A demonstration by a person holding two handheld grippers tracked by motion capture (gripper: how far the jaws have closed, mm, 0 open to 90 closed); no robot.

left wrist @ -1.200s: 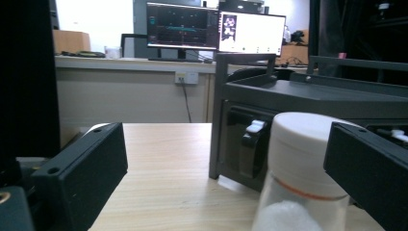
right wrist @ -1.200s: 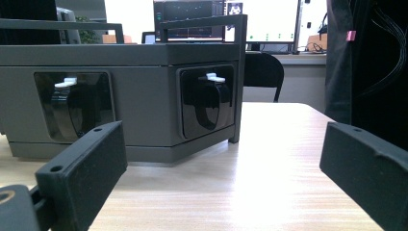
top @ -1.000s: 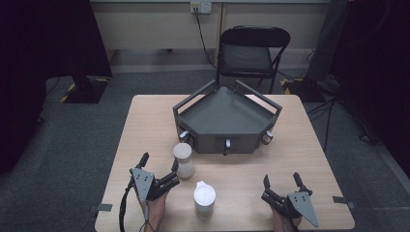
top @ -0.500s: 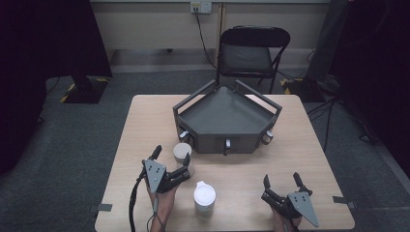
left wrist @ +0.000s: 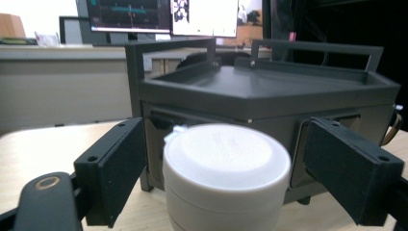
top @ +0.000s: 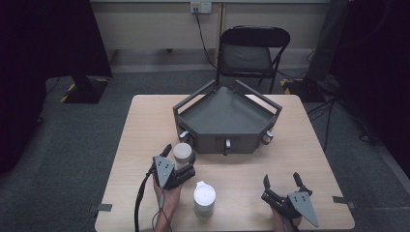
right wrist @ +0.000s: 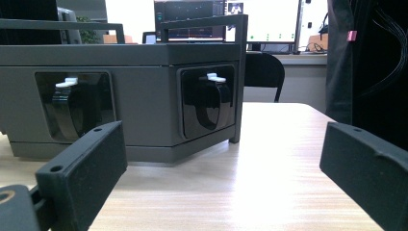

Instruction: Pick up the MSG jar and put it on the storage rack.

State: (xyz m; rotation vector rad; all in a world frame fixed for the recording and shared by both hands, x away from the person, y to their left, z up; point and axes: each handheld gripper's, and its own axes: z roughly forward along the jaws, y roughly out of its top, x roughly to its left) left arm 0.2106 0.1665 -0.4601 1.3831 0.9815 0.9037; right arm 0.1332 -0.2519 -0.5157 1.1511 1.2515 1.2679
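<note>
left gripper (top: pixel 180 155): jaws just been closing, either side of small white jar (top: pixel 183 152), narrow gaps visible, not gripping yet
small white jar: on table (top: pixel 145 125), just in front of dark tray (top: pixel 227 116)
right gripper (top: pixel 283 182): jaws wide apart, holding nothing, near table's front right
white lidded container (top: pixel 204 198): near front edge, between grippers

A dark grey, angular metal tray (top: pixel 227 116) stands on a pale, wood-grain surface (top: pixel 145 125). Just in front of the tray's left corner sits a small round jar (top: pixel 183 153), off-white with a beige lid, flanked by the black left gripper (top: pixel 180 158). Nearer than that stands a white lidded canister (top: pixel 204 198). The black right gripper (top: pixel 282 182) carries a grey plate.
</note>
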